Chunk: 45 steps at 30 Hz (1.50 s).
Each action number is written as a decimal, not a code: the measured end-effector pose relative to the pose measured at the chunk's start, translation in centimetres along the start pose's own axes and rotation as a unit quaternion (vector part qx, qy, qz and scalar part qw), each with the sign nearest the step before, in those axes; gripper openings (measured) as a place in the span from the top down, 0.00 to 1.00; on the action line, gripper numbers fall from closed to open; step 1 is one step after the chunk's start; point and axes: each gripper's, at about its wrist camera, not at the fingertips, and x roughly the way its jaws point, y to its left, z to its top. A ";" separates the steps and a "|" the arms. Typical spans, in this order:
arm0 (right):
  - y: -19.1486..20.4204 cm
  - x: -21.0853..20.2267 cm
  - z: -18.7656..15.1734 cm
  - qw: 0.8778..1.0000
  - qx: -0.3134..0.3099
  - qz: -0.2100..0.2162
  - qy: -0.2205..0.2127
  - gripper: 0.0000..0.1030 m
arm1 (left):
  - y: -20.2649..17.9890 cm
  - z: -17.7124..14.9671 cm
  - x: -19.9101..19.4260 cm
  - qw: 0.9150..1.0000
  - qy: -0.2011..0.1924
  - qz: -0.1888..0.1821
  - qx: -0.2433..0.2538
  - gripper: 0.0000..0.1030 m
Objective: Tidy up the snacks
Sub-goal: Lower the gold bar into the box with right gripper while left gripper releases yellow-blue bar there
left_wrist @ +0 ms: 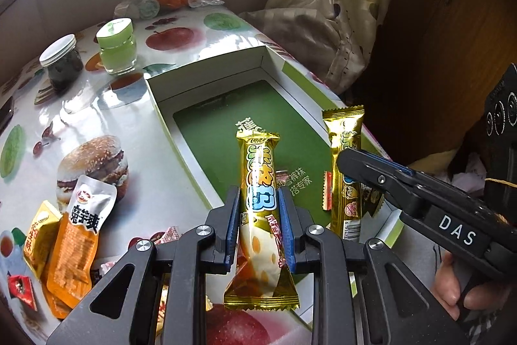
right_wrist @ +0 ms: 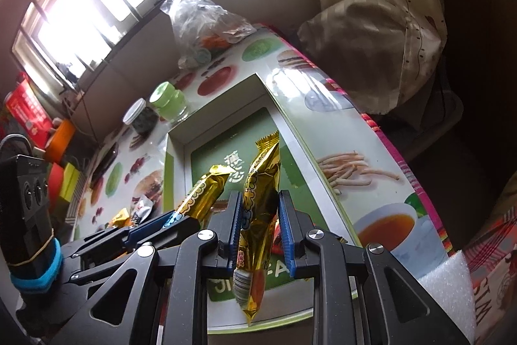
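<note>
Crinkly gold wrappers (left_wrist: 258, 183) (foil) pinched

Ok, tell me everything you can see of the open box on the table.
The open box is shallow, rectangular cardboard with white inner walls, light green outer sides and a dark green floor printed with white Chinese characters. It has no lid on and lies flat on the fruit-print table, near its right edge. A few small wrapped snacks lie at its near end. Both grippers hold gold snack bars above it; neither bar visibly touches it. A green-lidded jar stands beyond its far left corner.
</note>
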 end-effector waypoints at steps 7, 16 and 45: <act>-0.2 0.8 -0.1 1.000 -0.001 -0.004 0.007 0.79 | 0.0 0.0 0.3 1.000 0.003 -0.004 0.000 0.76; 0.1 0.5 -0.1 1.000 -0.002 -0.005 0.008 0.78 | -0.2 -0.2 0.0 1.000 0.003 -0.007 0.003 0.68; 4.9 -3.3 -2.3 0.998 -0.048 -0.035 -0.037 0.65 | 2.1 -3.0 -6.0 0.999 -0.047 0.013 -0.024 0.52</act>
